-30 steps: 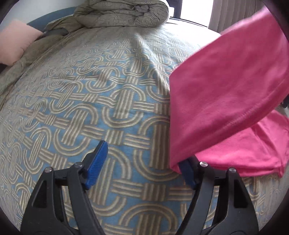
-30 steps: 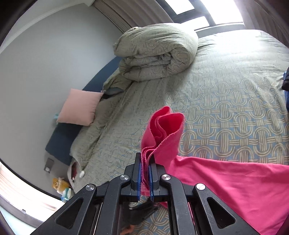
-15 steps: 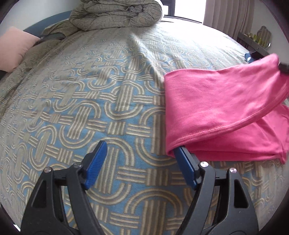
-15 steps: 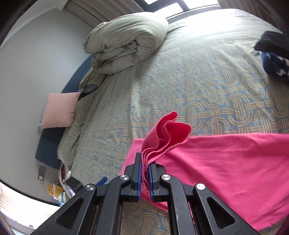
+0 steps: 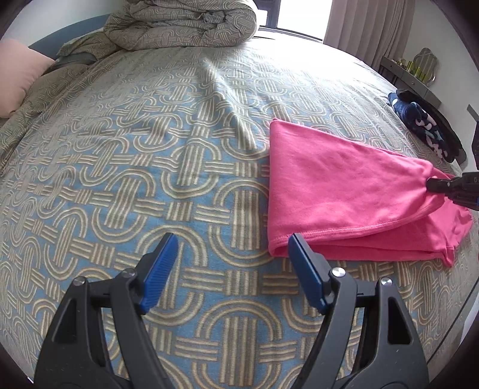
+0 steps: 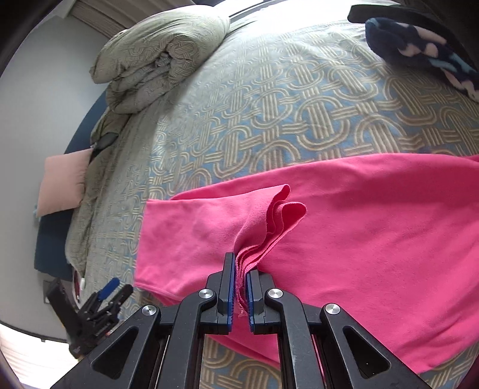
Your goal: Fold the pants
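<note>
Pink pants [image 5: 344,191] lie folded over on the patterned bed cover [image 5: 149,167], right of centre in the left wrist view. My left gripper [image 5: 232,248] hovers open just left of the fold's near corner, its right pad [image 5: 305,269] beside the hem and nothing between the jaws. My right gripper [image 6: 239,284] is shut on the bunched ribbed waistband of the pants [image 6: 374,227], holding that end low over the lower layer. In the left wrist view the right gripper [image 5: 449,187] shows at the far right edge, pinching the cloth.
A rolled duvet [image 5: 182,24] sits at the head of the bed, with a pink pillow [image 5: 15,74] to its left. A dark blue patterned garment [image 5: 425,125] lies near the right edge of the bed. A side table [image 5: 413,77] stands beyond it.
My right gripper has come down with the waistband, and the lifted pink layer has dropped from in front of the left camera onto the lower layer. The left gripper stayed in place, open.
</note>
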`<state>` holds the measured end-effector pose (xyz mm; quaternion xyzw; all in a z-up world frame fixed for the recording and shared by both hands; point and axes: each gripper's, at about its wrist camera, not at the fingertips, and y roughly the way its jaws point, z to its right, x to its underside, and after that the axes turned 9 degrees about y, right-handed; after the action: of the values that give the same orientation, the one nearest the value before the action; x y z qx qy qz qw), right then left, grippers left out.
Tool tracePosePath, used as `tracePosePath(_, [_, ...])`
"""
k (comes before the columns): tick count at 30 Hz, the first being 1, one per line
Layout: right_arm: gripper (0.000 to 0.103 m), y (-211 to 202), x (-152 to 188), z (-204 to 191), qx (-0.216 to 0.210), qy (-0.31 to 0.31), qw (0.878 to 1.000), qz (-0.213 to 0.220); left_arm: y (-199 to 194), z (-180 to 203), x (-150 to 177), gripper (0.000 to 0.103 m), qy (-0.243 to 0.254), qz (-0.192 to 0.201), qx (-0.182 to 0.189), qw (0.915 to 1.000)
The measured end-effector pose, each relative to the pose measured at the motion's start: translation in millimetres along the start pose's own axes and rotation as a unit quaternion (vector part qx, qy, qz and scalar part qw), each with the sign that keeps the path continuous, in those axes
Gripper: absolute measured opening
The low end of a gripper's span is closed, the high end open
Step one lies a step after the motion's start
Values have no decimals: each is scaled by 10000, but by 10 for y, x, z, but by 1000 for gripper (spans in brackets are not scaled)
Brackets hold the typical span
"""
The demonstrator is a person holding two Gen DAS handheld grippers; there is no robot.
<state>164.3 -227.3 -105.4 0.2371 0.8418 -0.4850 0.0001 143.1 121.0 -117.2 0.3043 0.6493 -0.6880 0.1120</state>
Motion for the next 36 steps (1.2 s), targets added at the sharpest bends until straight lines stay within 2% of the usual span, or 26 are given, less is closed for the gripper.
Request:
tracePosePath(3, [9,50,33,42,265,-142,9995,-38,-37,58,-78,77,89,75,-24,9999])
tracePosePath(7, [17,84,119,137,993,-338,9945,82,-69,186,-211,77,231,193,25,9995])
tracePosePath(10, [18,-2,185,269,1215,-328,9919,188,-52,308,-277,77,406,211,41,9989])
tracePosePath(17, [18,-256,284,474,1037,-109,9941,297,123,740,-562,77,725,237,161,9970])
tracePosePath(22, [19,-407,408,609,832,96,9957,399,208,1199,-742,77,852,247,813,9927])
tracePosePath(29, [26,-767,572,1044,896,529,9917,749,379,1945,-832,77,1357,126,1216,9832])
tracePosePath(31, [27,-866,596,1186,899,646,9901,861,495,2127,-826,77,1553,-55,1307,9792])
tracePosePath(33, [28,-933,625,1317,873,790,9888,912,668,2266,-773,77,1734,-357,1199,9769])
tracePosePath(36, [28,-983,683,1475,770,974,9877,955,627,2403,-709,77,2083,-91,836,9744])
